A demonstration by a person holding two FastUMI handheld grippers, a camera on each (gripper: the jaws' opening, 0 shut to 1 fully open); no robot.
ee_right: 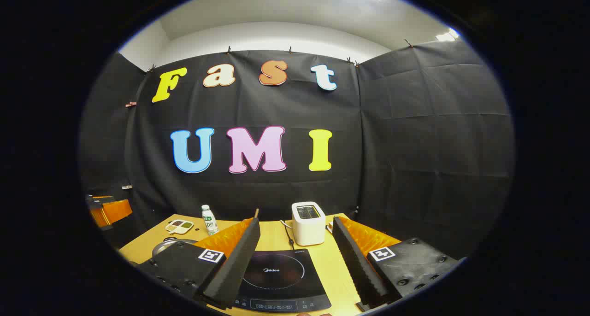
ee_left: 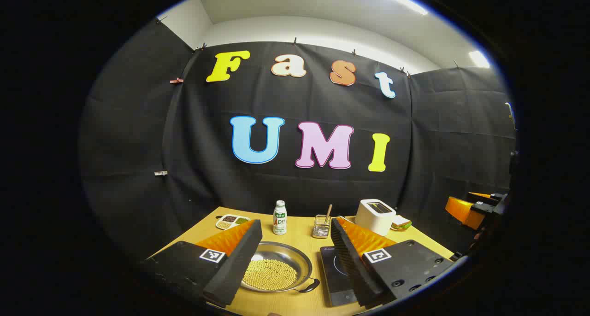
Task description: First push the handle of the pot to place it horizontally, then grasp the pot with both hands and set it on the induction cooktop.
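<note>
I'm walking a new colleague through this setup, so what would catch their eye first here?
Probably the steel pot heaped with yellow beans, framed between the open left gripper and sitting left of the black induction cooktop. Behind the cooktop stands a white toaster, with a small white bottle behind the pot.

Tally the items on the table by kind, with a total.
Pot of beans: 1
Induction cooktop: 1
Toaster: 1
Drink bottle: 1
Divided dish of beans: 1
Wire basket: 1
Sandwich: 1
Total: 7
</note>
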